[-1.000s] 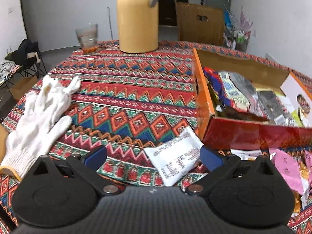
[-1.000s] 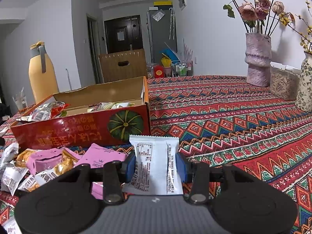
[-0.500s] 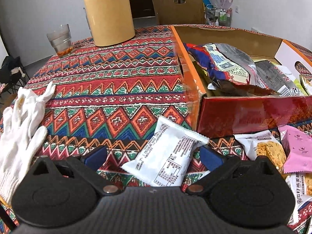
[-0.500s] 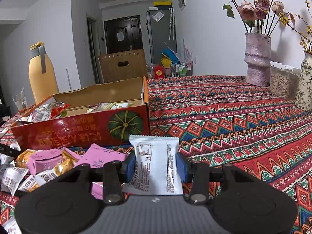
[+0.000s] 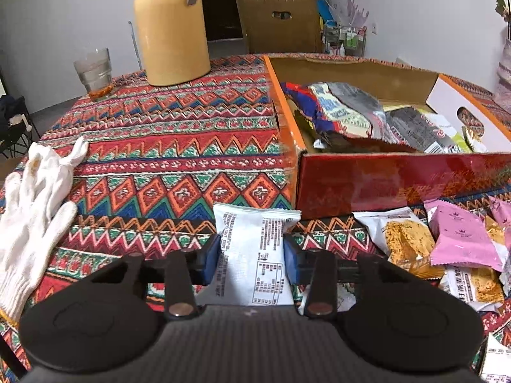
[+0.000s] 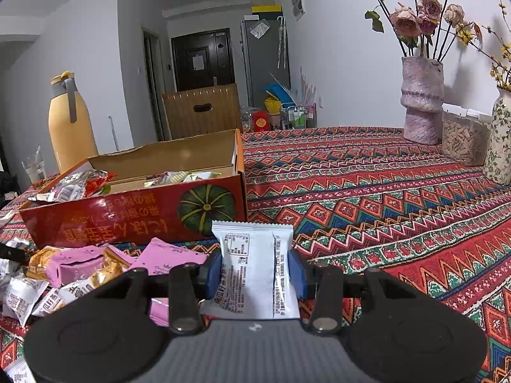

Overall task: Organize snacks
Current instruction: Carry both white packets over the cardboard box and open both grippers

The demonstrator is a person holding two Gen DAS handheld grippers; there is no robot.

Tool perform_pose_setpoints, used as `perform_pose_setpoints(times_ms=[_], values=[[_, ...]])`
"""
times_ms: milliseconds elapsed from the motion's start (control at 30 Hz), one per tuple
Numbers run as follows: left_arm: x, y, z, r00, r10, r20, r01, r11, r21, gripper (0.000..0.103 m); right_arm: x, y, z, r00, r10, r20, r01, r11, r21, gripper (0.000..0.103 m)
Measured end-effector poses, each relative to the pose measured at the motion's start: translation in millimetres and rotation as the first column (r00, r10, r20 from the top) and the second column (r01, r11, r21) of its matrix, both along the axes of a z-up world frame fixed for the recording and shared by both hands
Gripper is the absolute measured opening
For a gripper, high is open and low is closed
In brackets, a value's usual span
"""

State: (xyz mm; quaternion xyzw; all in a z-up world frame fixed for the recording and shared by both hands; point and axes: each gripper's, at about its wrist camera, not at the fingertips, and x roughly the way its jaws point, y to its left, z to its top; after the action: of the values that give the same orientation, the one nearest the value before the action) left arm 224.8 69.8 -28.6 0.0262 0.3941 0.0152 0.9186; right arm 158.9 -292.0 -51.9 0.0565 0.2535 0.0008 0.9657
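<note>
My left claw (image 5: 252, 255) has blue pads on a white black-printed packet (image 5: 254, 255); the tabletop (image 5: 159, 146) wears red-blue-green zigzags, the glossy red box (image 5: 399, 185) an orange rim.

Even indoor light, glare on red box (image 5: 399, 178), fisheye-bent edges, sharp

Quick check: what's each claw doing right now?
Left claw: closing on a white snack packet, pads touching it.
Right claw: shut on another white snack packet.

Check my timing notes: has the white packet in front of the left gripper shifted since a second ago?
Yes. The white packet has moved from near the red box into the closing jaws, pads on its sides.
</note>
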Motion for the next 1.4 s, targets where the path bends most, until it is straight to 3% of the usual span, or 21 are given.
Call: perform_pose_setpoints(times_ms=[200,367,667,1000,1400], values=[[-14.4,-3.4,16.8,0.998,0.003,0.058,-0.003,1.0,0.002,0.042,-4.2,0.3,2.1,1.0,0.0,0.028,0.0,1.0,0.0,0.043],[-28.1,-6.6,32.4,0.993,0.017,0.116,-0.013,0.999,-0.041,0.042,-10.9,4.0,8.2,0.997,0.002,0.073,-0.001,1.0,-0.017,0.043],[-36.0,-24.7,62.8,0.979,0.011,0.205,0.004,0.997,-0.072,0.042,-13.8,18.5,45.1,0.986,0.056,0.159,-0.051,0.998,-0.037,0.043],[-18.8,-62.7,88.8,0.962,-0.003,0.272,0.032,0.994,-0.101,0.042,29.6,47.9,75.3,0.973,0.134,0.19,-0.123,0.99,-0.065,0.043],[29.9,-98.7,91.6,0.957,0.04,0.287,-0.01,0.994,-0.106,0.042,91.2,58.2,72.5,0.976,0.138,0.166,-0.137,0.99,-0.019,0.043]])
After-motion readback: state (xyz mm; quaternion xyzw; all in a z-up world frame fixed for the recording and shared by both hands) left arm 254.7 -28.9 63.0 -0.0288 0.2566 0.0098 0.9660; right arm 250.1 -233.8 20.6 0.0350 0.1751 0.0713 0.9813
